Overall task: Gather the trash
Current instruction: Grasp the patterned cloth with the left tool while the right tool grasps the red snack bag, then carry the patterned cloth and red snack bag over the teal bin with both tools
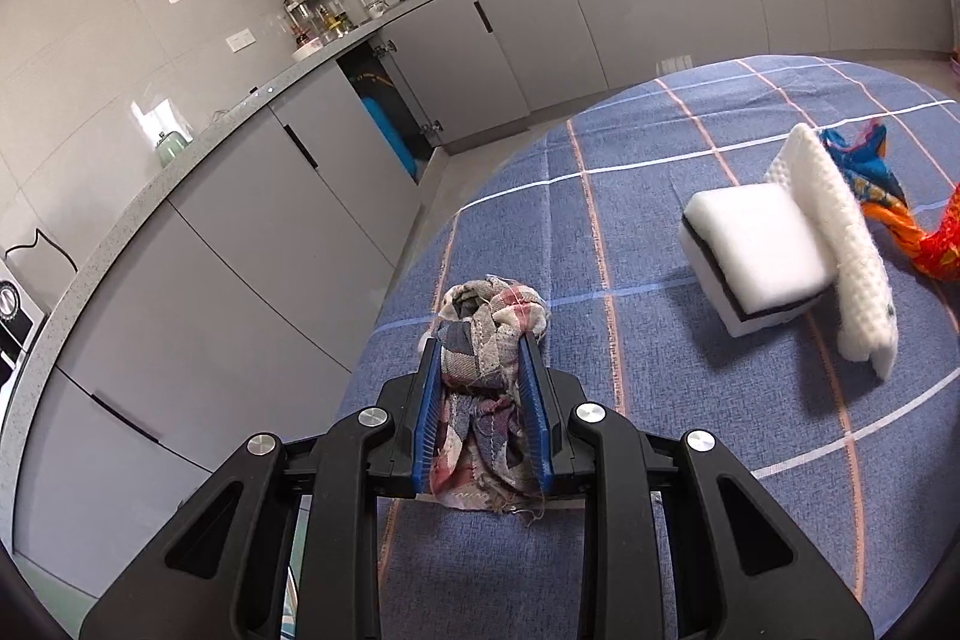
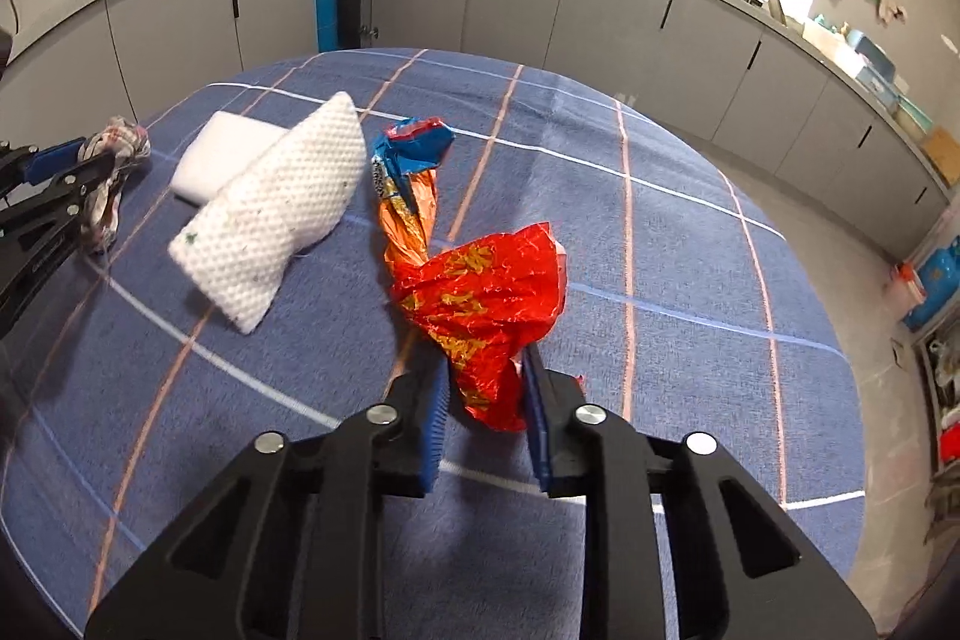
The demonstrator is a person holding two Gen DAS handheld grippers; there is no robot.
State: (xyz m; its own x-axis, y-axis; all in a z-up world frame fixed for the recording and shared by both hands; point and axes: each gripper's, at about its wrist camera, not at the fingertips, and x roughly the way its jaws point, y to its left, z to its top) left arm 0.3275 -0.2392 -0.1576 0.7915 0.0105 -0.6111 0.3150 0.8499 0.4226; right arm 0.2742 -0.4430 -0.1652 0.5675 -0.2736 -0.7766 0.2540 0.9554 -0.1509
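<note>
On the blue checked surface (image 1: 690, 148), left wrist view: the left tool (image 1: 480, 358) is clamped on a bunched plaid rag (image 1: 489, 334), which sits near the surface's edge. Farther right lie a white sponge block (image 1: 756, 250) and a dimpled white foam piece (image 1: 840, 232) leaning on it, with a crumpled wrapper (image 1: 888, 196) just beyond. Right wrist view: the right tool (image 2: 486, 370) grips the red end of that wrapper (image 2: 480, 298); its blue end rests beside the foam piece (image 2: 276, 214), and the rag (image 2: 111, 172) shows at far left.
</note>
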